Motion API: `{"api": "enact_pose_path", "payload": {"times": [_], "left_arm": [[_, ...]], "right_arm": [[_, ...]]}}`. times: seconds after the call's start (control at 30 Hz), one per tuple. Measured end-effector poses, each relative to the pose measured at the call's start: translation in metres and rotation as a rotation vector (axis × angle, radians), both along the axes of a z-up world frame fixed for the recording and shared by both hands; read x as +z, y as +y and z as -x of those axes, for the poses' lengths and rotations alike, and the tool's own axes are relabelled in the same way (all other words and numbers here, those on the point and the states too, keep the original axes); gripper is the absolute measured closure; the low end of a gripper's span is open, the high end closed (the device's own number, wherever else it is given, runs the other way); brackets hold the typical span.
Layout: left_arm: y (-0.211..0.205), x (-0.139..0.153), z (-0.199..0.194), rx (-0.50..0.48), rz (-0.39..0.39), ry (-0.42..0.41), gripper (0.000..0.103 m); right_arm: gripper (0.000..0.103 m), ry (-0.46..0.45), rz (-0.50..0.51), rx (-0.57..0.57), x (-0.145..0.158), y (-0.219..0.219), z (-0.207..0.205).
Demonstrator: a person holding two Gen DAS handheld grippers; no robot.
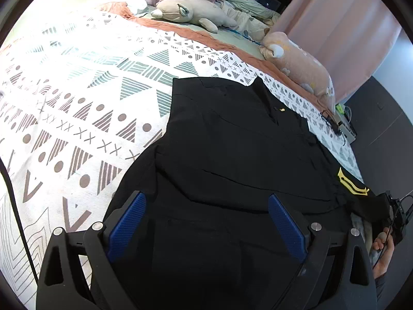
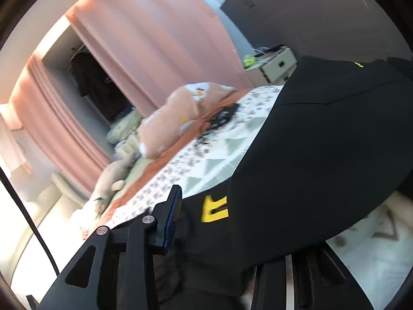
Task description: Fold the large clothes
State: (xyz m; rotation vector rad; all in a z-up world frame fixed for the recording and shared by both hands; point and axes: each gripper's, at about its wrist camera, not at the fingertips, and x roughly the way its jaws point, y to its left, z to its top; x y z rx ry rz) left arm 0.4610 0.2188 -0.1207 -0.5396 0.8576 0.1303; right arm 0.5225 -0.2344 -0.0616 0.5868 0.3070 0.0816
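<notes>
Black shirt (image 1: 232,142) on the bed: my right gripper (image 2: 206,232) pinches its sleeve, left gripper (image 1: 206,222) gapes empty, so next I fold inward.

Left wrist view sharp, daylight glare blowing out bedspread (image 1: 77,82) at upper left; right wrist view motion-blurred throughout; fisheye vignette darkens both frames' edges.

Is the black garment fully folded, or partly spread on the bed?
Partly folded: the black garment lies on the bedspread with layers overlapping, one edge lifted at the right gripper.
</notes>
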Motion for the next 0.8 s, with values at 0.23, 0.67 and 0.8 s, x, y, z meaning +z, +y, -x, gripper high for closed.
{"api": "enact_pose_path", "payload": {"times": [0.23,0.67,0.8], "left_arm": [[0.014,0.004,0.009,0.018,0.068,-0.021,0.006],[0.031,0.011,0.019,0.037,0.143,-0.061,0.006],[0.038,0.011,0.023,0.047,0.160,-0.066,0.006]], "right_arm": [[0.068,-0.057,-0.022,0.094,0.020,0.054,0.012],[0.068,0.019,-0.006,0.305,0.001,0.134,-0.026],[0.068,0.116,0.045,0.350,0.000,0.155,-0.057]]}}
